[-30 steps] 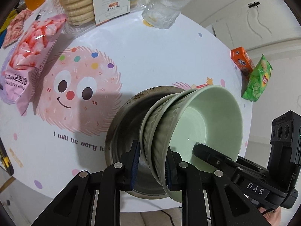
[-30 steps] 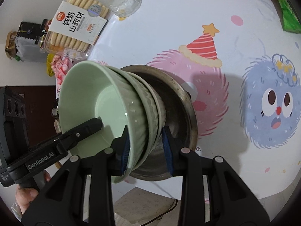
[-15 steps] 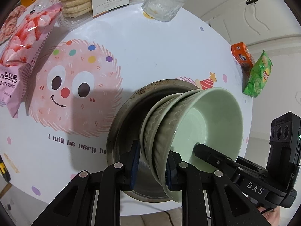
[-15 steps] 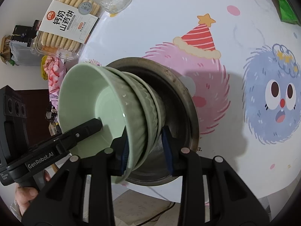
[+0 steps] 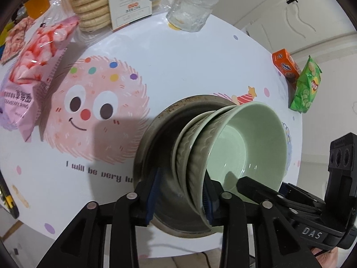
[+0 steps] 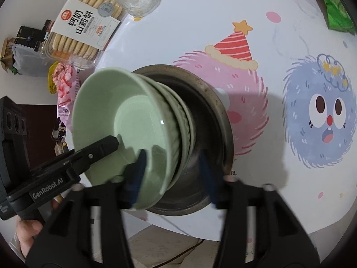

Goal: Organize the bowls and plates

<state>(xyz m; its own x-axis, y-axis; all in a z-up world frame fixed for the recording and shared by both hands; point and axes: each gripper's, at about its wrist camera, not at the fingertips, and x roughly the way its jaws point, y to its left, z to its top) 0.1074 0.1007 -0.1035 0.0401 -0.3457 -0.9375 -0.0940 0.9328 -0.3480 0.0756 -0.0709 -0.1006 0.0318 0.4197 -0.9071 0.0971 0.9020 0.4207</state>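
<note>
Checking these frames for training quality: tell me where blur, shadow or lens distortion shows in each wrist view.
Left wrist view: mostly sharp; fisheye bends the table edge; a grey shadow lies left of the metal basin.
Right wrist view: the right gripper fingers are smeared by motion blur, jaws just opening around the green bowls; the table print stays crisp; dark corners frame both views.

A home dining spot: cartoon-print round table [image 5: 200, 51] with snacks (biscuit box [image 6: 84, 24], chips [image 5: 306, 84]).
</note>
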